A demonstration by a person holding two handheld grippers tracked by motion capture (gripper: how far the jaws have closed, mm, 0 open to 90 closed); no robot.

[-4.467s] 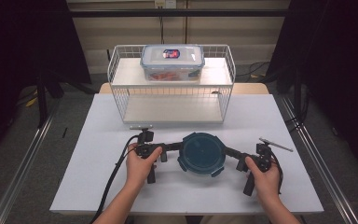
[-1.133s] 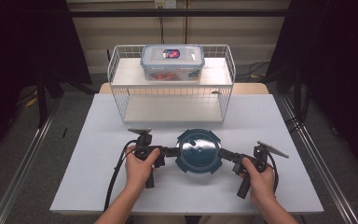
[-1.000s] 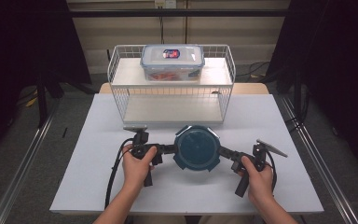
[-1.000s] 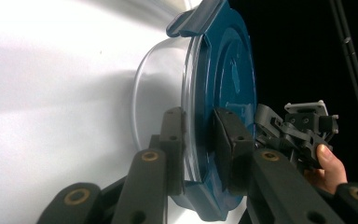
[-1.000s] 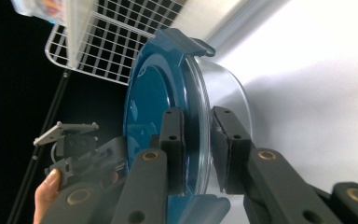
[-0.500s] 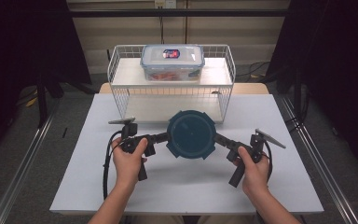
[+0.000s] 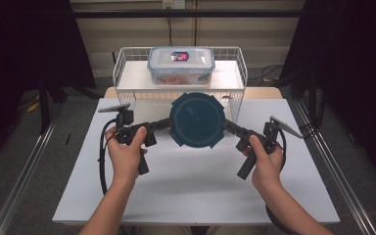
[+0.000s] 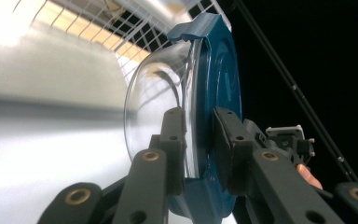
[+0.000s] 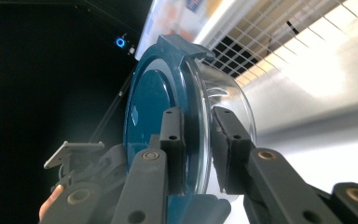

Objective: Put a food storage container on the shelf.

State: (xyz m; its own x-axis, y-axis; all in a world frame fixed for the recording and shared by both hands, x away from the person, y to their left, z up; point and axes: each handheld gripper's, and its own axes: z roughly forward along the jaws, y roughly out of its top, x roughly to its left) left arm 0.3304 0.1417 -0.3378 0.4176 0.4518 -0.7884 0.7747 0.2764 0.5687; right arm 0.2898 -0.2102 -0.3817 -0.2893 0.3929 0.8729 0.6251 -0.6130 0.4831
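A round glass container with a dark teal lid [image 7: 197, 120] hangs in the air above the white table [image 7: 191, 191], just in front of the wire rack [image 7: 125, 73]. My left gripper [image 7: 169, 123] is shut on its left rim and my right gripper [image 7: 225, 126] is shut on its right rim. In the left gripper view, the left gripper [image 8: 198, 128] has one jaw on the glass bowl [image 8: 154, 98] and the other on the teal lid [image 8: 221, 70]. In the right gripper view, the right gripper [image 9: 198, 128] pinches the lid [image 9: 147, 102] and the glass wall the same way.
A clear rectangular food box [image 7: 181, 63] with a clip lid sits on top of the white wire rack at the table's far edge. Metal rails run along both sides of the table. Black curtains hang left and right.
Both grippers have lifted the round container off the table and carried it up and a little toward the rack. Both grips are unchanged.
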